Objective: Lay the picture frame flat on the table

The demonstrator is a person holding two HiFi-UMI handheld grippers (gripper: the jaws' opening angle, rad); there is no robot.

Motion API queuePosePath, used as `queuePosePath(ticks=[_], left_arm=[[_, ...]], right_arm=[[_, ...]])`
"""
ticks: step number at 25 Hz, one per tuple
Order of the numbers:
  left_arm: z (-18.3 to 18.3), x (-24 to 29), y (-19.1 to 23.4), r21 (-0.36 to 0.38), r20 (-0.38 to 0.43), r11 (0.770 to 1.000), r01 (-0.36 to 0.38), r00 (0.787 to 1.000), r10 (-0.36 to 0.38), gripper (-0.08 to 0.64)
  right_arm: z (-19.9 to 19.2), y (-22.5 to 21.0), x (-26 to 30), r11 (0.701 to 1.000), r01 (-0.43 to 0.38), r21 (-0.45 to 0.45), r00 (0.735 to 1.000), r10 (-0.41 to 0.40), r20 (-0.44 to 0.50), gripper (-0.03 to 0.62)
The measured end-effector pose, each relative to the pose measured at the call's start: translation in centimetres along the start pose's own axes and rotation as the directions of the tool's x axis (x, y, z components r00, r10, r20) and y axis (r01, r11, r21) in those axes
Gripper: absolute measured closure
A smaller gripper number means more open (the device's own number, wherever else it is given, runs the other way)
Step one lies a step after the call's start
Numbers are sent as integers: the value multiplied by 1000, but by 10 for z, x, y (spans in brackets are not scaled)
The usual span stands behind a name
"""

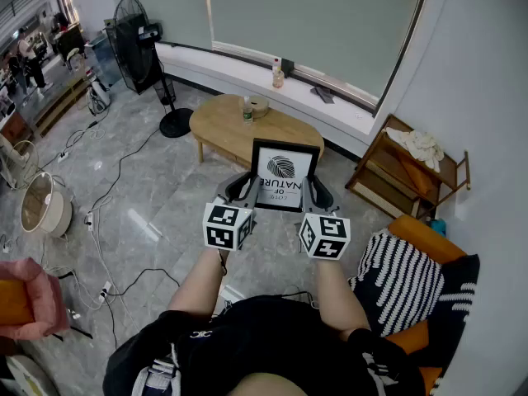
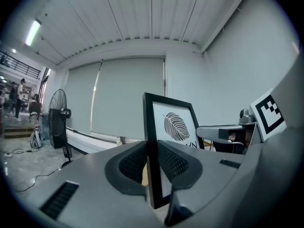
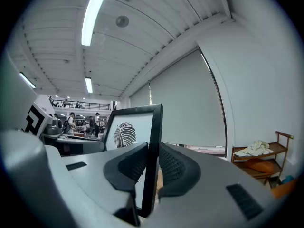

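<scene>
The person is holding the picture frame (image 1: pixel 285 174) up in the air, in the middle of the head view. It is showing a black leaf on white paper.

The left gripper (image 1: pixel 244 190) is pinching the left side of the picture frame. In the left gripper view its two fingers (image 2: pixel 135 163) are squeezing the black edge from both sides, open only as wide as that thin edge. The right gripper (image 1: pixel 317 195) is doing the same on the right side. In the right gripper view its fingers (image 3: pixel 178 167) are pressing on the other black edge.

So the first part is looking done: the picture frame is picked up and held tight on both sides.

The rest is not done yet. The picture frame is not lying flat and does not seem to be touching anything but the fingers. The round wooden surface (image 1: pixel 223 126) is sitting just above the picture frame in the head view, a little to the left. A small bottle (image 1: pixel 246 110) is standing on its far part, and the near part is looking bare.

I think the person is going to have to bring the picture frame over the surface, tip it down until it is lying flat, and then open both sets of fingers to let go.
</scene>
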State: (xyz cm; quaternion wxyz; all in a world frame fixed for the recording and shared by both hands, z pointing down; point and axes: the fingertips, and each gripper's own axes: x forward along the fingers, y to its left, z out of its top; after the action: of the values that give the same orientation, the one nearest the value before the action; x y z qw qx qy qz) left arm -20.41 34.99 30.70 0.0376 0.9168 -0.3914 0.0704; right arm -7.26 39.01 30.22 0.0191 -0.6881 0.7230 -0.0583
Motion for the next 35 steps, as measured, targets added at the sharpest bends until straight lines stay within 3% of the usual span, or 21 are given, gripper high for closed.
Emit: queuePosePath(ticks=[22,35], left_arm=[[1,138,-107,1,-11,999,-45,999,45,474],[-11,229,-88,-21,-30,998,-54,998,53,474]], right_arm=[[0,-177,25,998,-60,37,998,60,8,503],[-15,-231,100,997,-72,40,997,73,-30,503]])
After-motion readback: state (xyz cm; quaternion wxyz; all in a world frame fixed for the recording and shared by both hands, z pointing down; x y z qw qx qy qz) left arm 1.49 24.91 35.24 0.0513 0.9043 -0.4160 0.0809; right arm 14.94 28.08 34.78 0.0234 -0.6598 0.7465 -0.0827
